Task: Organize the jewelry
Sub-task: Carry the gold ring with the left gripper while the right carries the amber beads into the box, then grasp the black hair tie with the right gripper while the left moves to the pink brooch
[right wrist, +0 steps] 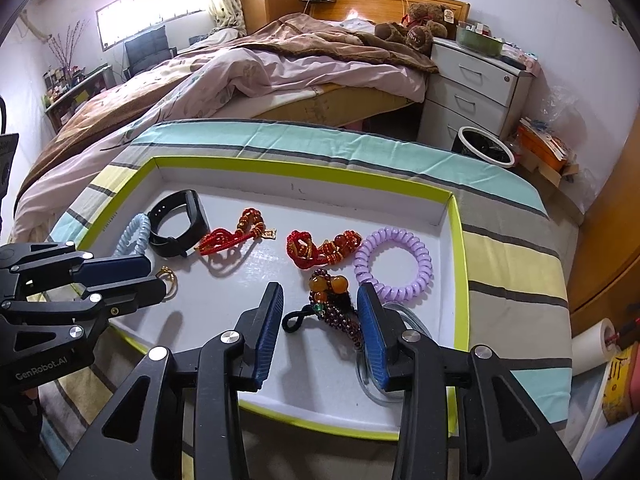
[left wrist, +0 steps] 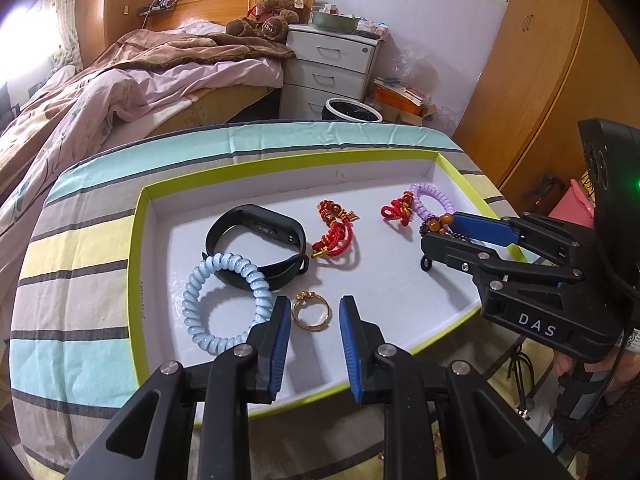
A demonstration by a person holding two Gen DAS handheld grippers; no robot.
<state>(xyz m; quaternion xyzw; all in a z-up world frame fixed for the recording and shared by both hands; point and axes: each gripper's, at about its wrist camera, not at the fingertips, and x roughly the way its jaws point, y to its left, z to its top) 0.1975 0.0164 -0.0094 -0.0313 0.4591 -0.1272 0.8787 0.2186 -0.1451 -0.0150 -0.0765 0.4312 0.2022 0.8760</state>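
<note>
Left gripper point(left wrist: 315, 318) jaws apart around gold ring point(left wrist: 311, 311), untouching. Right gripper point(right wrist: 320, 312) apart, straddling bead bracelet point(right wrist: 334, 306). Clear tube point(right wrist: 370, 376) only in right view.

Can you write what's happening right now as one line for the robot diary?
left claw: open around gold ring | right claw: open over dark bead bracelet | both in white tray

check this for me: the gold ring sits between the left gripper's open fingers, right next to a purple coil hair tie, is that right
Not quite. The coil hair tie beside the gold ring is light blue, not purple; the left wrist view shows it. The purple coil lies at the tray's other end, near the right gripper. The ring does sit between the left gripper's open fingers.
</note>
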